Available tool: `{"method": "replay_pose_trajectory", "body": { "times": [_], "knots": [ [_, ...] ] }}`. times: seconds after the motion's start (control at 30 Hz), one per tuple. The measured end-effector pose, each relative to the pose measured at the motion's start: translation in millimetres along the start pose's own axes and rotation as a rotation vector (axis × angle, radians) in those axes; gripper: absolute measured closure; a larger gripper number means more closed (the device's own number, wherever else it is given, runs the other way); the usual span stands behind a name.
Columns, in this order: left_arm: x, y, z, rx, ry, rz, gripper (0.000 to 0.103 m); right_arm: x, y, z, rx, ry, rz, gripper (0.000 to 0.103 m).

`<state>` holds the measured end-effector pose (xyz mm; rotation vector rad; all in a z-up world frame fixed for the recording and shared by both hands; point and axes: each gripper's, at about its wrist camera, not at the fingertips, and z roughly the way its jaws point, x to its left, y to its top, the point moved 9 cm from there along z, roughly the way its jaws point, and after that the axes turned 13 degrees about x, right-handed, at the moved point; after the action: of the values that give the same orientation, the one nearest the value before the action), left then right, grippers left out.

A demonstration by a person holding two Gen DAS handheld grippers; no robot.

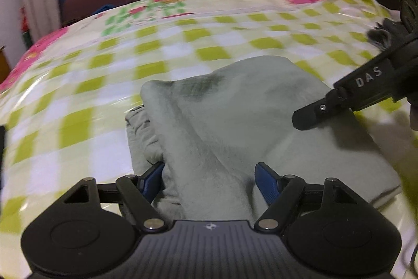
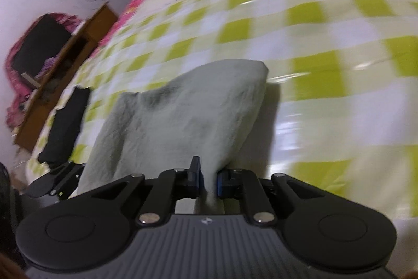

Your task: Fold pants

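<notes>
The pale grey-green cotton pants (image 1: pixel 235 122) lie partly folded in a soft heap on the glossy green-and-white checked bed cover (image 1: pixel 104 64). The left gripper (image 1: pixel 209 179) stands spread, its blue-padded fingers (image 1: pixel 266 182) straddling a ridge of the cloth without pressing it. The right gripper (image 2: pixel 208 181) is clenched on a pinch of the same pants (both views are blurred), the fabric rising tent-like from its pads.

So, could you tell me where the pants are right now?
The pants lie bunched on the checked bedspread, low centre in both views, between the left gripper's fingers, one edge pinched by the right gripper.
</notes>
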<state>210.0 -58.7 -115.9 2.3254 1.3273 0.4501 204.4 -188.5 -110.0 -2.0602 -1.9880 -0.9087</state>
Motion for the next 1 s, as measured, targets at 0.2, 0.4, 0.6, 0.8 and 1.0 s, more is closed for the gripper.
{"method": "replay_pose_trajectory", "body": {
  "times": [0.2,0.4,0.6,0.8,1.0],
  "knots": [
    [-52,39,19,0.003,0.022,0.101,0.014,-65,7,-34,-0.075,-0.108,0.137,0.088],
    [-45,31,7,0.015,0.108,0.090,0.014,-72,-5,-76,-0.181,-0.244,0.112,0.079],
    [-32,9,-16,0.031,0.151,-0.004,0.005,-24,-30,-102,-0.274,-0.317,-0.023,0.079],
    [-27,-19,-46,0.005,0.206,-0.070,0.000,22,-70,-98,-0.266,-0.239,-0.057,0.079],
    [-23,-46,-75,-0.019,0.244,-0.109,0.000,41,-110,-88,-0.227,-0.224,-0.062,0.079]
  ]
}}
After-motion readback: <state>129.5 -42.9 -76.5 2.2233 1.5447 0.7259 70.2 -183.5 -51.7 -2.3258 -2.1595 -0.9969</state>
